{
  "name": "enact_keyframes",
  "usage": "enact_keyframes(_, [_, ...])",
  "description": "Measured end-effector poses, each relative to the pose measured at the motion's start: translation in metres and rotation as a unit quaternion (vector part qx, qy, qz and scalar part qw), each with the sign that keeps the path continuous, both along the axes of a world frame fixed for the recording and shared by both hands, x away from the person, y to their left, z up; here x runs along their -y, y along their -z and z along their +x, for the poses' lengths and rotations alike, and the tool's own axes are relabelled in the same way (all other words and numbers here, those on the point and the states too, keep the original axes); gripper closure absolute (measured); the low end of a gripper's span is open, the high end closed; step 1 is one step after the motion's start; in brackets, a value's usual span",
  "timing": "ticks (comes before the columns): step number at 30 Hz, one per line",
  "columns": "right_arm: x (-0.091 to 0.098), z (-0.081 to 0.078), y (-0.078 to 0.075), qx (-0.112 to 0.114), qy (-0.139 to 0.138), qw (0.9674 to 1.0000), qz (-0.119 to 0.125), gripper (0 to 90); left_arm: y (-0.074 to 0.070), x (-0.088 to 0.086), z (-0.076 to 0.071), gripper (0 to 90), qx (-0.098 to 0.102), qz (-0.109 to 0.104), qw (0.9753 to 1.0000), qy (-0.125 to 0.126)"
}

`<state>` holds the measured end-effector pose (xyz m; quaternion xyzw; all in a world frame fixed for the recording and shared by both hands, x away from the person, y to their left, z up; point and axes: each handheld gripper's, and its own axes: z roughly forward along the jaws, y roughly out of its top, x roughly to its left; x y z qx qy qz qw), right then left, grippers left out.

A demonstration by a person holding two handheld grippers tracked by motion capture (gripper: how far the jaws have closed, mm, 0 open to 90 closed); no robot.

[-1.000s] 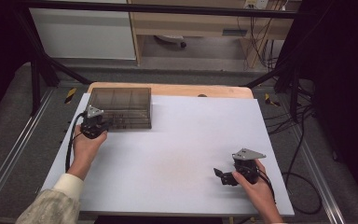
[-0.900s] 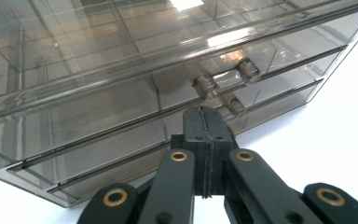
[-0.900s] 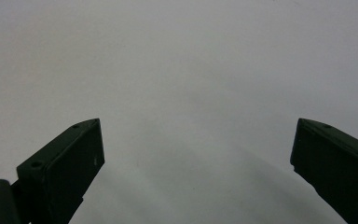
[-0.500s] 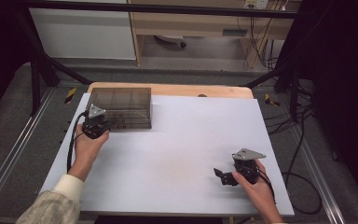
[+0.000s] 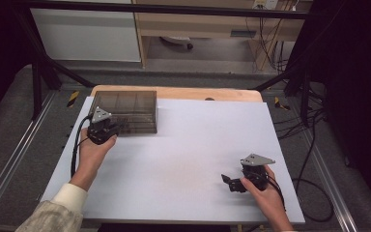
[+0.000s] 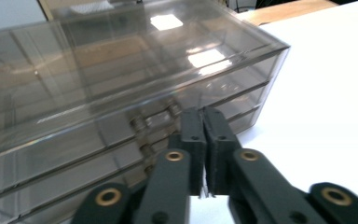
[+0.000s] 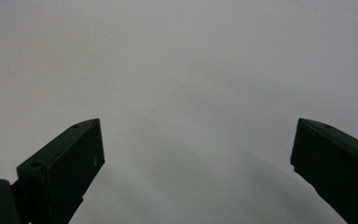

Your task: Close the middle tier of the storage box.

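Mostly smoky clear plastic drawer box [image 5: 125, 110].

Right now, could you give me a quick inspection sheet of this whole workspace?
Surface: white table top, wooden edge at the far end.
Job's things: smoky clear drawer box at the far left corner, drawers in.
Clutter: nothing seen.
Grippers: left claw nearly closed in front of the drawer knobs, its jaws just starting to open; right claw wide open over bare table.
Cables: black cable trails from the left claw; loose cords on the floor.
Surroundings: grey floor, metal frame.
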<state>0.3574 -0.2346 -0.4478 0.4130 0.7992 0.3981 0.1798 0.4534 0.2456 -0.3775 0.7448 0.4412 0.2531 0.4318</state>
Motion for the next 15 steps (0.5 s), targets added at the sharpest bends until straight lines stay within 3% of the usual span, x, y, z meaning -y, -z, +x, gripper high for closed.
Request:
enact_keyframes(5, [0.0, 0.0, 0.0, -0.001, 0.001, 1.0, 0.001, 3.0, -0.007, 0.012, -0.009, 70.6, 0.024, -0.009, 0.9996, 0.007])
enact_keyframes(15, [0.0, 0.0, 0.0, -0.002, 0.0, 1.0, -0.003, 3.0, -0.018, 0.033, -0.018, 42.2, 0.06, -0.006, 0.998, 0.019])
